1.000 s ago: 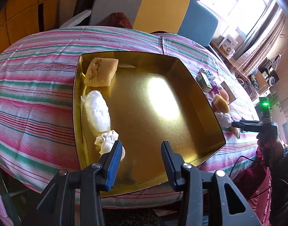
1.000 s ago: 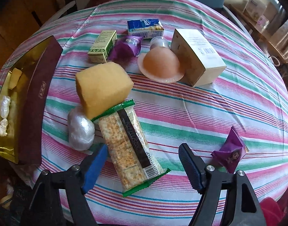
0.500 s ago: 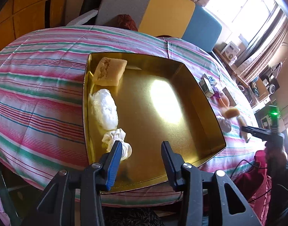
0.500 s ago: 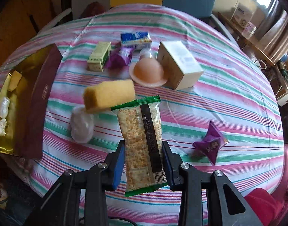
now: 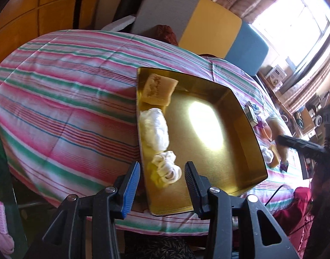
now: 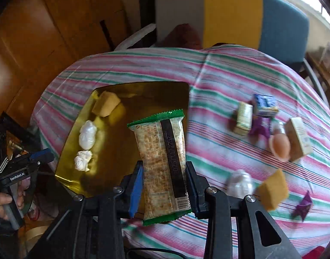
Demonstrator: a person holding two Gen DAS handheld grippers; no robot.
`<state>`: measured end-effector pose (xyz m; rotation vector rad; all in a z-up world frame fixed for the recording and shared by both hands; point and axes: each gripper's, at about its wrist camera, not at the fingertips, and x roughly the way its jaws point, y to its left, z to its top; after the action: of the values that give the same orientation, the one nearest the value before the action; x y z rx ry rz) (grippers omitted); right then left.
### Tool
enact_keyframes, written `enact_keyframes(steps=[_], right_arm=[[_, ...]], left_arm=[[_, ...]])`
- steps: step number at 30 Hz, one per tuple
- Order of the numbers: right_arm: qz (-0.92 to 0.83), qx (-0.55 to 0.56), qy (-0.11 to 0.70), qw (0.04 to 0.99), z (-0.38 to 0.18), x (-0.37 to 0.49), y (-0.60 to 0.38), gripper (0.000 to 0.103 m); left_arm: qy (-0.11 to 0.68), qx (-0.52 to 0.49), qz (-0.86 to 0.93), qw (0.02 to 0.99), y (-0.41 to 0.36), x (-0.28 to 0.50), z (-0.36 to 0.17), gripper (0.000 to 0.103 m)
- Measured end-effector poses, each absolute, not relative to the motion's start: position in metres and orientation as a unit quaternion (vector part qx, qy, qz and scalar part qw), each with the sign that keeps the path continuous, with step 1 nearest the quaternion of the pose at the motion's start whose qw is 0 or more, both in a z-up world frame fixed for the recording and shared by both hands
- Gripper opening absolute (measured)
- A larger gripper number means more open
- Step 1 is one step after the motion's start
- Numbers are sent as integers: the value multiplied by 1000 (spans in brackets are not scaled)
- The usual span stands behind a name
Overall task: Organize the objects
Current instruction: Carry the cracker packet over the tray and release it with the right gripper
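Over the gold tray [image 6: 130,99], right tool [image 6: 163,185] pinching cracker packet [image 6: 162,161], left tool [image 5: 162,179] spread, its view lacks the packet.

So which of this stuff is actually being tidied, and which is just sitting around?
Part of the job:
cracker packet, clamped in the right gripper
gold tray, already holding a sponge and two white bundles
loose small boxes and purple sweets

Just lying about:
striped tablecloth
chair

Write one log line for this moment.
right tool: shut on green-edged cracker packet, raised before gold tray | left tool: open, empty, at tray's near end
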<state>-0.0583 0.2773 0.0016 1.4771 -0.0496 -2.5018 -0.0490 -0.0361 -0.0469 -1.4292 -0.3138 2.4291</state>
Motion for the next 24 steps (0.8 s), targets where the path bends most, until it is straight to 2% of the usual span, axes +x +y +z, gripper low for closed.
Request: enact_keyframes(steps=[11, 22, 24], right_arm=[[-798, 584, 8, 151, -81, -98, 147, 37], [-780, 607, 17, 150, -106, -97, 116, 40], [-776, 609, -3, 166, -106, -95, 116, 46]], left_arm=[[-135, -501, 844, 139, -60, -43, -58, 43], [-149, -502, 840, 144, -65, -44, -63, 43], [-149, -500, 841, 144, -65, -43, -62, 43]])
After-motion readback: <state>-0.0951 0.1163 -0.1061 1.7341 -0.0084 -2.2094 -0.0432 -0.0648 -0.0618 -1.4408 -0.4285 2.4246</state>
